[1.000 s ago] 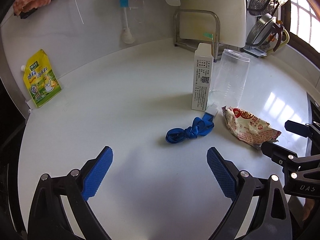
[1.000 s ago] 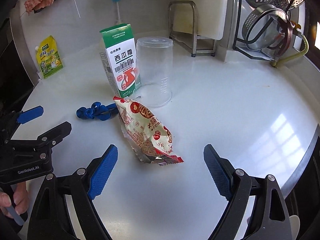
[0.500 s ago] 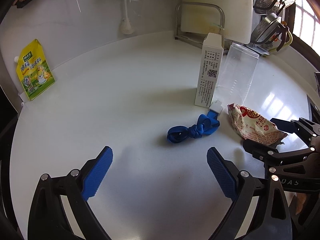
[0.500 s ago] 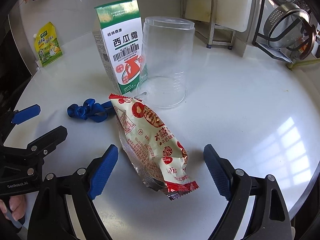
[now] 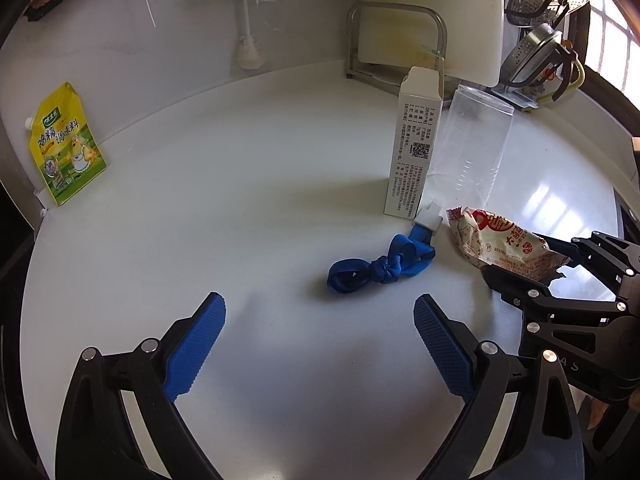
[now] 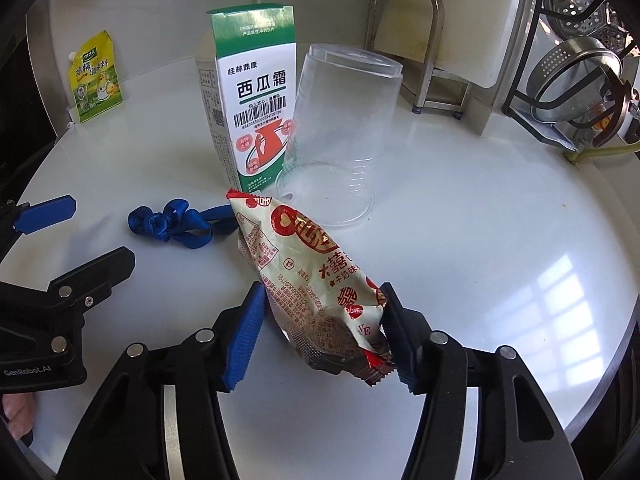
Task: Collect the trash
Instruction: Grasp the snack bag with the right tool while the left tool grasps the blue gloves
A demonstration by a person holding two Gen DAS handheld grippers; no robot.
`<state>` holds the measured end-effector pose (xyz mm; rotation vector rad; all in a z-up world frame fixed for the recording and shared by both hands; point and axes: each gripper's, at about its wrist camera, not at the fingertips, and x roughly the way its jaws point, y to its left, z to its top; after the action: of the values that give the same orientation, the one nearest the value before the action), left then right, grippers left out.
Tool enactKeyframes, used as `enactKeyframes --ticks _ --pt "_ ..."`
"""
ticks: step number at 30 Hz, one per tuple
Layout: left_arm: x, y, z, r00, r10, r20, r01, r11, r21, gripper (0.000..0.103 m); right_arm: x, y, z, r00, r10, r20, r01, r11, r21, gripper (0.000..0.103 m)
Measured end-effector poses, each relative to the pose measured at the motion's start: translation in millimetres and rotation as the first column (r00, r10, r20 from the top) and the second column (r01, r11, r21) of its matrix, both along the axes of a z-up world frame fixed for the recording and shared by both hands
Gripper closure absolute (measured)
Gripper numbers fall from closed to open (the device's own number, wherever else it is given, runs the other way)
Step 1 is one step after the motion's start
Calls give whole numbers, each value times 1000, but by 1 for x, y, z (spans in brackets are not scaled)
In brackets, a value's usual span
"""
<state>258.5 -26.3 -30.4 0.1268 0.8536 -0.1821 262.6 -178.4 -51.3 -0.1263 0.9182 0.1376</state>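
Two grippers are ours to report: the right gripper (image 6: 322,322) has its blue pads pressed against both sides of the red-and-cream snack wrapper (image 6: 308,276), whose far end reaches toward the green-and-white carton (image 6: 256,104) (an upturned clear cup (image 6: 340,136) stands just beside it). We see the left gripper (image 5: 320,344) spread wide with nothing between its fingers, above the white counter (image 5: 200,208). A knotted blue strap (image 5: 380,268) lies ahead of it, left of the wrapper.

Both grippers share one build: the left gripper (image 5: 320,344) and the right gripper (image 6: 322,336) have matte black angular arms, silver round screw heads at the joints, and blue ribbed pads (image 6: 244,340). White "GenRobot.AI" lettering marks one body at the lower left of the right wrist view.
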Motion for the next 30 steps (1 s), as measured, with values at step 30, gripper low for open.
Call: enactKeyframes --ticks 30 --pt "31 -46 -3 998 -54 19 53 998 25 16 -35 -71 23 995 -100 3 96 958 272 71"
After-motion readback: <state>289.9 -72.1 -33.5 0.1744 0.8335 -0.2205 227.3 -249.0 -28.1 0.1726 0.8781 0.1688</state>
